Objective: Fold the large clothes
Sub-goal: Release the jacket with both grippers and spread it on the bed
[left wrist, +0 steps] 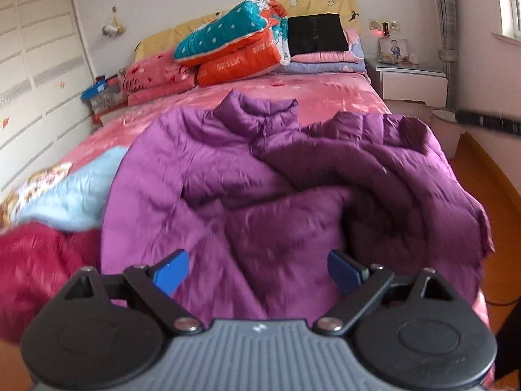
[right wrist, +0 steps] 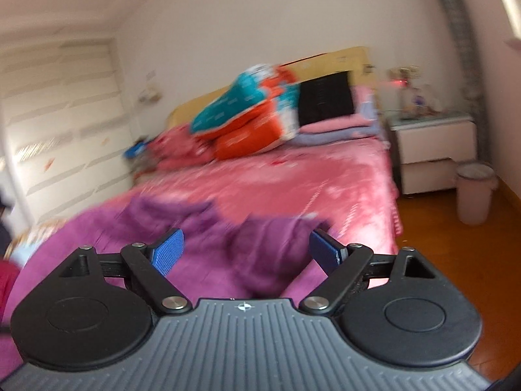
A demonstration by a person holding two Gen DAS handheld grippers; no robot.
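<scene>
Both claws, the left gripper [left wrist: 257, 272] and right gripper [right wrist: 246, 251], are spread wide and empty above the purple coat [left wrist: 260, 176], ready to grab it for folding.

Soft daylight from the right; motion blur, fisheye-bent edges.

Two wrist cameras look along the bed from its foot end.

The left wrist view sits close above the purple jacket [left wrist: 260, 176] and tilts down at it. The right wrist view looks more level from further right, showing floor and nightstand [right wrist: 433, 153]. Both views share the jacket, the pink bed [left wrist: 325, 97] and the stacked quilts [left wrist: 234, 45].
</scene>
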